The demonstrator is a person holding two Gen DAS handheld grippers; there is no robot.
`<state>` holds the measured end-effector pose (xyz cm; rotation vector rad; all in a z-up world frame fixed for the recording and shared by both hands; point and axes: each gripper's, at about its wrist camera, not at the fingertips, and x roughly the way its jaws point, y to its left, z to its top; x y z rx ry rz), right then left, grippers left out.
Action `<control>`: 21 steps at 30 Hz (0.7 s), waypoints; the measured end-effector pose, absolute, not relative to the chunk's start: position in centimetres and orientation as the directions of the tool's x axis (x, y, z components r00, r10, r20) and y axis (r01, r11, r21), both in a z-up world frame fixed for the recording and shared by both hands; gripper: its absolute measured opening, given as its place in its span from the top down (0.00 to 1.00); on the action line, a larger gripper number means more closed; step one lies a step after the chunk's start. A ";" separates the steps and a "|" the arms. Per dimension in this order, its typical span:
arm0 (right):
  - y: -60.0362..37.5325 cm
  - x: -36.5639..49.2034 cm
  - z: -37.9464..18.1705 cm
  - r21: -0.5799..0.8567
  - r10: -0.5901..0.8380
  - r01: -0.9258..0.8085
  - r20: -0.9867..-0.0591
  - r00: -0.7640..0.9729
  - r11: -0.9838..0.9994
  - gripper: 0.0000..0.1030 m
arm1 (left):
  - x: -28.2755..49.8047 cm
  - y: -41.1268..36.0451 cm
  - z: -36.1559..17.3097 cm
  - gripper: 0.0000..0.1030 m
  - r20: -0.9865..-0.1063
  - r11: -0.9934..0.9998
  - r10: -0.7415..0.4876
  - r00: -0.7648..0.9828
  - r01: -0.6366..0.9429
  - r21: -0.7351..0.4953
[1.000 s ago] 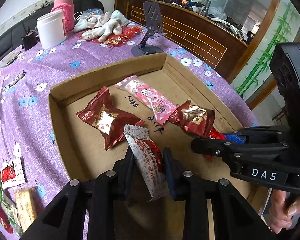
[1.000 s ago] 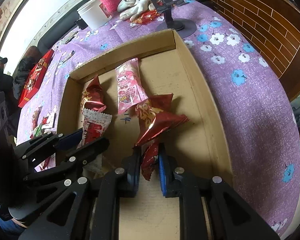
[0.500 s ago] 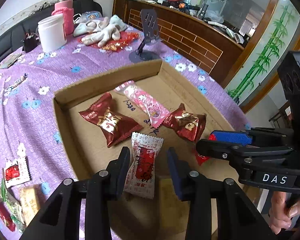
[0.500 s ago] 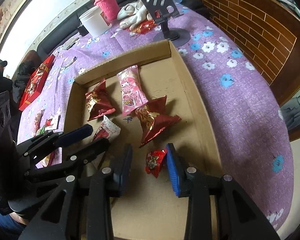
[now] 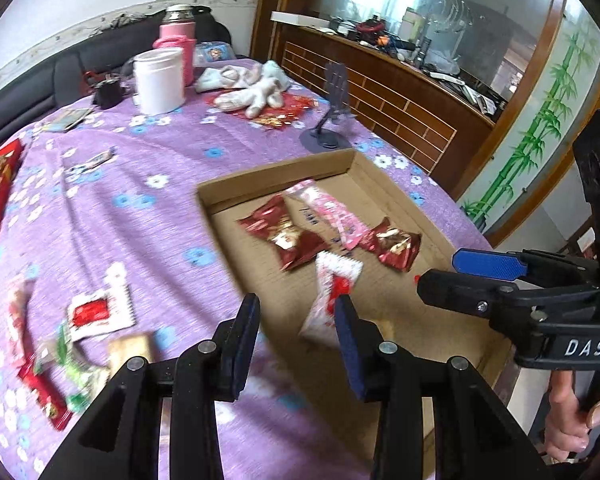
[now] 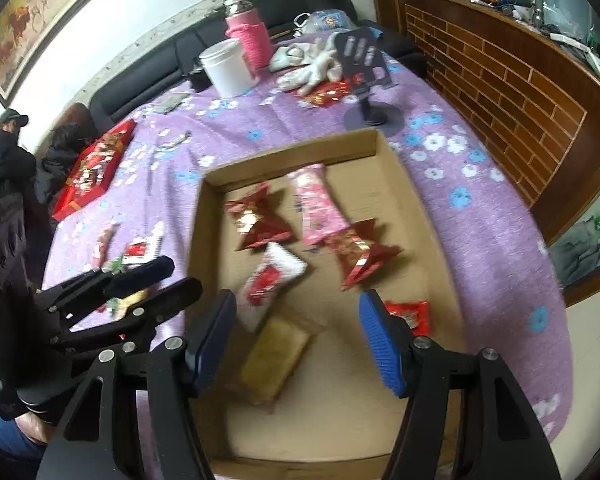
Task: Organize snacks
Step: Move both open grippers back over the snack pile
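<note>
Having released their loads since the earlier frames, the left gripper [image 5: 296, 320] and right gripper [image 6: 296, 336] now stand open and empty above the cardboard tray [image 6: 416, 196], jaws just widened, with the white-red snack packet [image 6: 272, 280] and small red packet [image 6: 410, 314] lying inside the tray.

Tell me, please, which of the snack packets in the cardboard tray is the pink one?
It is the long pink packet lying toward the far end of the cardboard tray, between the two dark red foil packets; the others are red, white-and-red or tan.
</note>
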<state>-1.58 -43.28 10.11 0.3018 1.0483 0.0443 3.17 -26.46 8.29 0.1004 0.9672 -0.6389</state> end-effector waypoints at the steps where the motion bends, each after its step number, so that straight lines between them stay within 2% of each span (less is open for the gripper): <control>1: -42.7 -1.6 10.2 0.272 0.187 0.102 -0.844 0.502 0.957 0.39 | 3.0 -25.7 8.3 0.61 -0.793 0.818 -0.457 0.404 0.540 -0.197; 10: -37.0 -1.4 10.4 0.299 0.252 0.024 -0.841 0.478 0.954 0.39 | 2.2 -20.2 8.4 0.61 -0.798 0.860 -0.416 0.437 0.473 -0.190; 12: -35.8 -1.3 10.3 0.304 0.268 0.002 -0.842 0.468 0.953 0.43 | 2.1 -19.1 8.3 0.61 -0.799 0.868 -0.407 0.442 0.459 -0.189; 16: -33.0 -0.8 9.8 0.311 0.294 -0.037 -0.848 0.441 0.950 0.57 | 2.0 -15.9 7.9 0.61 -0.807 0.890 -0.383 0.449 0.413 -0.193; 21: -30.3 0.0 8.8 0.314 0.309 -0.057 -0.858 0.410 0.948 0.58 | 2.0 -12.1 7.3 0.61 -0.820 0.916 -0.347 0.456 0.351 -0.193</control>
